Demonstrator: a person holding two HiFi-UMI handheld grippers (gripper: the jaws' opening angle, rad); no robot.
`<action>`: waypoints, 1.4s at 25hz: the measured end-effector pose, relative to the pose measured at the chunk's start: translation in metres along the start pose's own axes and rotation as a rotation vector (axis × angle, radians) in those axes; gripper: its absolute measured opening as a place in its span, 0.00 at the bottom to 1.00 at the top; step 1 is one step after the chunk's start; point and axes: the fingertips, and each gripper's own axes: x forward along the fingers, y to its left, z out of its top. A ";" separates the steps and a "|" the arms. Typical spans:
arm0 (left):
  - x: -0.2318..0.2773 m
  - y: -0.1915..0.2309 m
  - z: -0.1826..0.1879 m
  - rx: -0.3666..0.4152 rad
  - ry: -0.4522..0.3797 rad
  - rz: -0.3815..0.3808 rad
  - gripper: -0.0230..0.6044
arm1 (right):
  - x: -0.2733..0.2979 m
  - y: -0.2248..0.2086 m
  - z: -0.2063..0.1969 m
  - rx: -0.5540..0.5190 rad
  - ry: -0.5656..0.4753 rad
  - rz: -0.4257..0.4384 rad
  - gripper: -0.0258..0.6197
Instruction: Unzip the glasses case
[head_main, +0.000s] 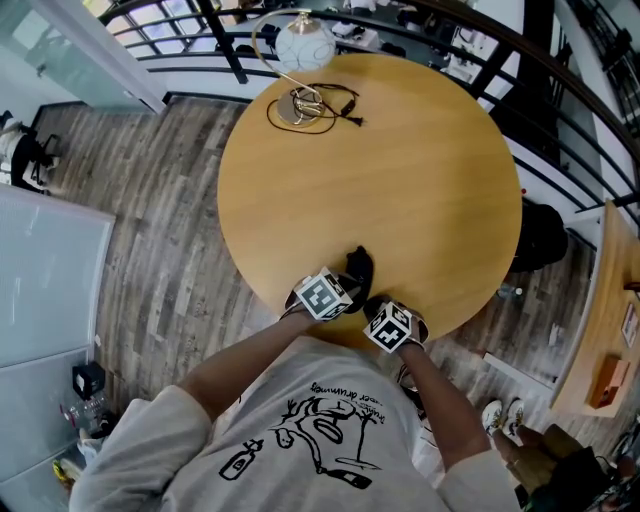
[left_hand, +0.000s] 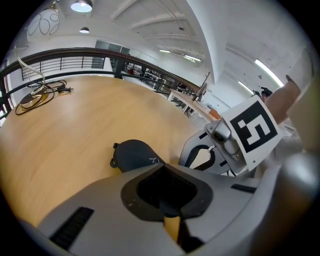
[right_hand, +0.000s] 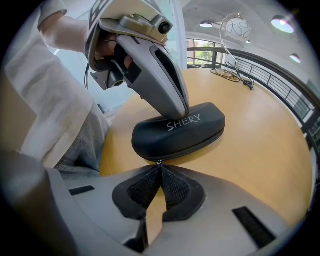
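Head view is showing a round wooden tabletop (head_main: 400, 150) that is filling most of the picture, with a person (head_main: 300, 430) in a light printed shirt standing at its near edge. At the far edge a lamp (head_main: 305, 45) with a round white shade is standing, and its dark cable (head_main: 320, 105) is lying in loops beside it. Close to the person, the left gripper (right_hand: 175, 107) and the right gripper (right_hand: 160, 167) are meeting over the glasses case (right_hand: 190, 131), which is lying flat on the tabletop near the edge, well apart from the lamp. The jaws of the left gripper are pressed together, and their tip is resting on the top of the case, as if it is holding the case down. The jaws of the right gripper are also pressed together, and between their tips they are pinching a small metal piece at the near end of the case, which I am taking for the zipper pull (right_hand: 159, 163). The zip line (right_hand: 200, 142) along the visible side is looking closed, so I am judging that the task is only beginning: the pull is caught, but the drawing of it around the case is not yet done.
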 end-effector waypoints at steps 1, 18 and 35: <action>0.000 0.000 0.000 0.001 0.001 0.002 0.05 | 0.000 -0.001 0.000 -0.003 0.001 -0.003 0.08; 0.001 -0.001 0.000 0.001 -0.005 -0.005 0.05 | -0.006 -0.028 0.003 -0.099 0.037 -0.071 0.08; 0.000 0.000 0.001 -0.004 -0.004 -0.019 0.05 | -0.007 -0.076 0.018 -0.180 0.069 -0.110 0.08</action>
